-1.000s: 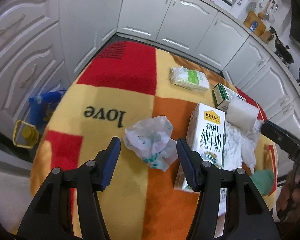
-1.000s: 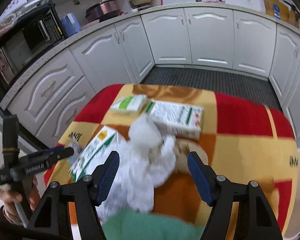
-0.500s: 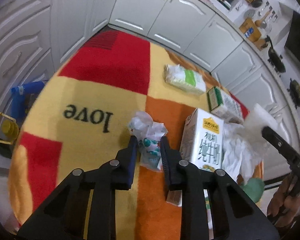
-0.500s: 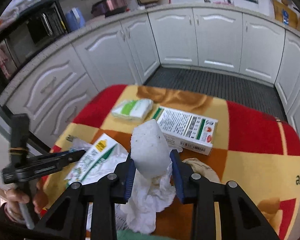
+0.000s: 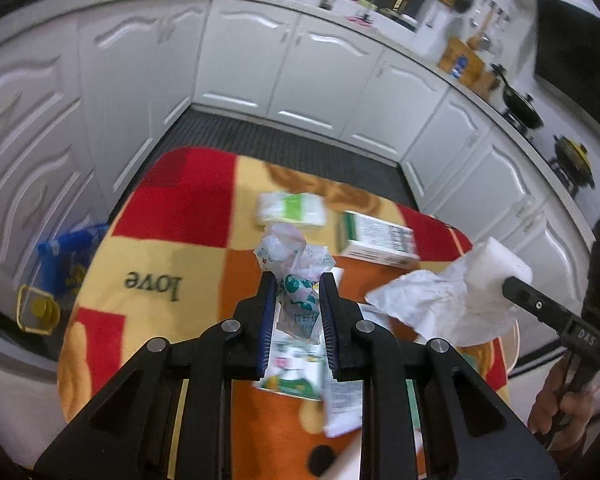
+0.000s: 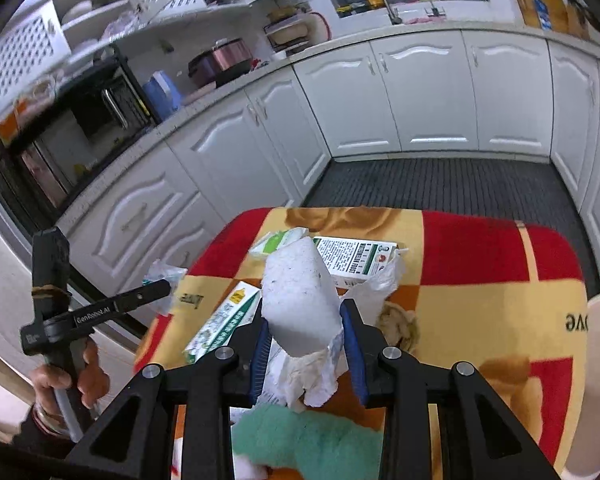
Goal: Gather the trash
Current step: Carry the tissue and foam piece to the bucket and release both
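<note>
The left gripper (image 5: 298, 280) has its jaws clenched on a crumpled plastic wrapper (image 5: 294, 264), white with teal print, whose loose top puffs out above the blue pads (image 5: 269, 312). The wrapper hangs clear of the counter (image 5: 172, 252), which is draped in a red, yellow and orange checked blanket bearing the word "love". Under the jaws lies a milk carton (image 5: 294, 372) on its side, blurred in this view.

The right gripper (image 6: 306, 320) has its jaws clenched on a white foam block (image 6: 298, 300) together with crumpled white paper (image 6: 300, 376) that trails down from the block; both are lifted off the blanket. In the left wrist view the same block and paper show at the right, held up above the counter's edge.

Farther out on the counter rest a green-and-white tissue pack (image 5: 292, 210) and, just beside it, a flat white-and-green box (image 6: 354, 260). A green cloth (image 6: 308, 440) lies at the near edge under the right gripper. White cabinets (image 6: 420, 96) ring the room, and a blue bag (image 5: 68, 256) with a yellow-capped jug (image 5: 38, 312) stands on the floor beside the counter. A hand (image 6: 72, 376) grips the left tool's handle.
</note>
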Demonstrator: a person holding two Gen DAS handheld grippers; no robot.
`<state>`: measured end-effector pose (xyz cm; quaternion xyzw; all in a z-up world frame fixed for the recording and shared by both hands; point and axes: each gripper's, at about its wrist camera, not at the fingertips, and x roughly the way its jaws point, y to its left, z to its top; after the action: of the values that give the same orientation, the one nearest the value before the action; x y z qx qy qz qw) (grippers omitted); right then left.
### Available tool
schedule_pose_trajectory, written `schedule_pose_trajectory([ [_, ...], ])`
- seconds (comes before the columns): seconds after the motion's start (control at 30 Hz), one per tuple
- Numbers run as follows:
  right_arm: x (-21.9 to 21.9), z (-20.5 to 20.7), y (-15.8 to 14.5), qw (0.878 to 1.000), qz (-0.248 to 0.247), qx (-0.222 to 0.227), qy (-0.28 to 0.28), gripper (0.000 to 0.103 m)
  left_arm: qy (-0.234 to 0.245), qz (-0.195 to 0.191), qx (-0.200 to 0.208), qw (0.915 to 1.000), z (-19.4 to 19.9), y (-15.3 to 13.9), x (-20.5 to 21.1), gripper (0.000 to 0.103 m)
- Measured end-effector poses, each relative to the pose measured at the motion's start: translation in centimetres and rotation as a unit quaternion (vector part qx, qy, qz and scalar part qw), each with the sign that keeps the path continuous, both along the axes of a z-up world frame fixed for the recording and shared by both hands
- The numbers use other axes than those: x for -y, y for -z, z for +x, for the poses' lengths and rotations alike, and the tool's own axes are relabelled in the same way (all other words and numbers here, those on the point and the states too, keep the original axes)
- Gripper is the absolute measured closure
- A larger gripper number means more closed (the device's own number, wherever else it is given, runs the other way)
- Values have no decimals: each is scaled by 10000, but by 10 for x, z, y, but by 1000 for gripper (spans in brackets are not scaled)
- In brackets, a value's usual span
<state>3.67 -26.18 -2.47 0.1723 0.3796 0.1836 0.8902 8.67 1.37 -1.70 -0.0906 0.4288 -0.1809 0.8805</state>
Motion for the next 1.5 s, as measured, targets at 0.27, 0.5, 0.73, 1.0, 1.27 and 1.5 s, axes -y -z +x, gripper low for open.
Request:
schedule_pose_trajectory([
  [0.27,38,-27,25,9979,-258,-464,364,71,524,163,186,9983,-16,-10,51,84],
  [0.5,69,-47,68,9917,-505,-972,670,61,829,235,197,9961,-22,-12,84,84],
  [0.73,79,-57,63,9908,-835,-730,769,50,1003,329,204,9942,-27,-12,104,84],
  [1.0,75,-54,59,9945,-666,-483,648,70,1226,389,187,9915,-34,-16,128,84],
  [1.27,107,-79,17,9933,-540,135,1012,70,1739,247,218,9842,-45,-30,178,84],
  [1.5,153,-98,12,9821,-964,123,1614,70,2367,329,210,9708,-63,-34,249,84],
])
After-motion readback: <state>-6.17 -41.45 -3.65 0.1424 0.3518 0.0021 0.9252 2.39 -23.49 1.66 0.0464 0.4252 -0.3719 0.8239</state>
